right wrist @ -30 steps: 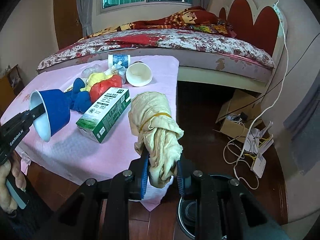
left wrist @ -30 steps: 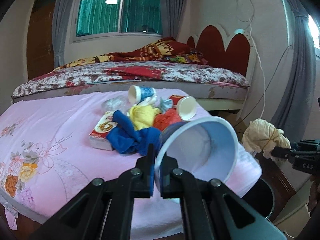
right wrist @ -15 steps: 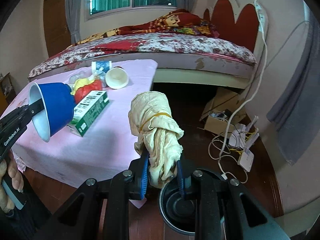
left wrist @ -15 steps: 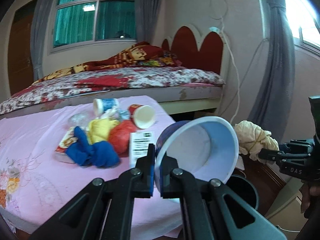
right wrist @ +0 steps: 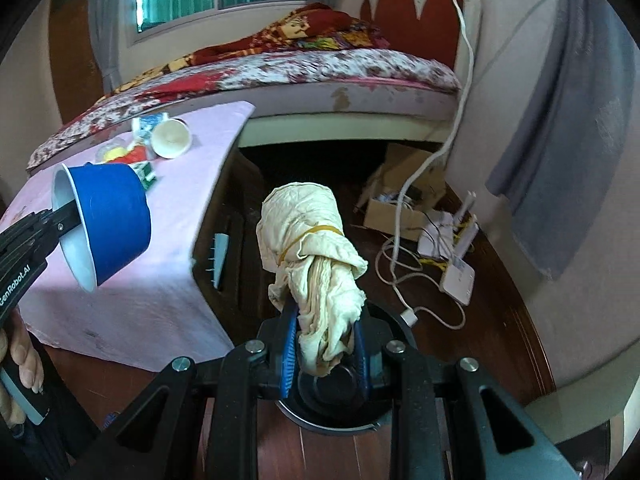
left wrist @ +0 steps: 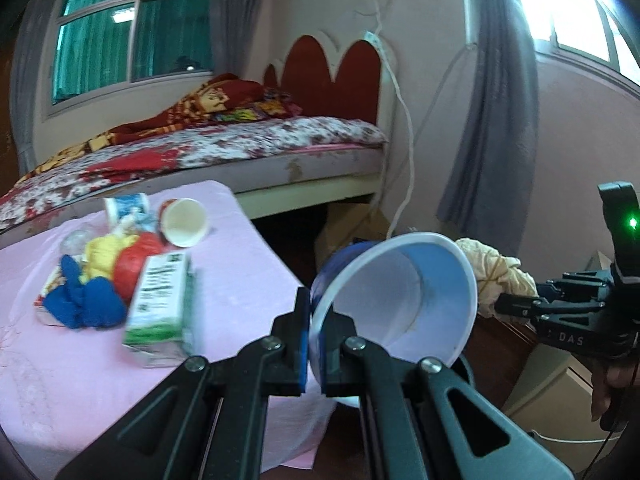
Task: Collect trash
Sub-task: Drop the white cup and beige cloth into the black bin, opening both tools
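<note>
My left gripper (left wrist: 316, 344) is shut on the rim of a blue paper cup (left wrist: 396, 296) with a white inside, held past the table's right edge; the cup also shows in the right wrist view (right wrist: 108, 220). My right gripper (right wrist: 325, 344) is shut on a cream cloth bundle (right wrist: 316, 252) tied with a rubber band, held just above a black trash bin (right wrist: 336, 396) on the floor. The bundle also shows in the left wrist view (left wrist: 496, 276). The bin's rim (left wrist: 466, 368) peeks out below the cup.
A table with a pink cloth (left wrist: 224, 264) holds a green-white carton (left wrist: 160, 300), blue, yellow and red rags (left wrist: 100, 276), and paper cups (left wrist: 184, 222). Behind stands a bed (right wrist: 300, 68). Cardboard box, cables and a router (right wrist: 444, 240) lie on the wood floor.
Both grippers have swung right, away from the table and toward the bin. The cloth bundle now hangs directly over the bin, and the cup has passed the table's edge.
</note>
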Motion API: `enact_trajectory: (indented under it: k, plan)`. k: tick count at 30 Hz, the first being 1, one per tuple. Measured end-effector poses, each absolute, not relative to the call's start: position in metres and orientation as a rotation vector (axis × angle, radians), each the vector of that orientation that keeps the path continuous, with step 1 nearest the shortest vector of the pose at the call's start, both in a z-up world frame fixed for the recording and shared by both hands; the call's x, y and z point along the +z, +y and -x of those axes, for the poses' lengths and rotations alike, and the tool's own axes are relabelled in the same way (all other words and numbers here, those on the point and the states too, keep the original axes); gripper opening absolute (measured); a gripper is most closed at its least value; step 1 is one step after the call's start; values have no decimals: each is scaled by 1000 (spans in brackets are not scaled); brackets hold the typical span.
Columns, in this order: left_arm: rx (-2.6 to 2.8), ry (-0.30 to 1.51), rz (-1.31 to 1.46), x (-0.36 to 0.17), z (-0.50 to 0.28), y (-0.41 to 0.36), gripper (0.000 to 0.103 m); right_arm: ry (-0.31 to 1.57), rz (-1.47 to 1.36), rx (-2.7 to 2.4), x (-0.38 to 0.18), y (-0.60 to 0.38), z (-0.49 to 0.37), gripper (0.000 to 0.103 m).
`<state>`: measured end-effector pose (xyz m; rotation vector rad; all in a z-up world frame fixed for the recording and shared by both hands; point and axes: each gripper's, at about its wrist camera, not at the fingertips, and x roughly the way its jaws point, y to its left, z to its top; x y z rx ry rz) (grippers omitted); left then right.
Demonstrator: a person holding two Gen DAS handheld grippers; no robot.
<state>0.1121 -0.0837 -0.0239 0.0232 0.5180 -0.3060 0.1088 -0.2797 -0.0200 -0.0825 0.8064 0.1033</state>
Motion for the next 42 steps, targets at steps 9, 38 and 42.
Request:
enact_trajectory:
  k: [9, 38, 42]
  plan:
    - [-397, 600, -61, -51, -111, -132, 4, 856, 66, 70, -37, -310, -100, 26]
    - [-503, 960, -134, -164, -171, -203, 52, 1208, 159, 77, -165, -339, -142, 93]
    - [-463, 911, -152, -154, -161, -200, 78, 1198, 210, 15, -159, -348, -141, 94]
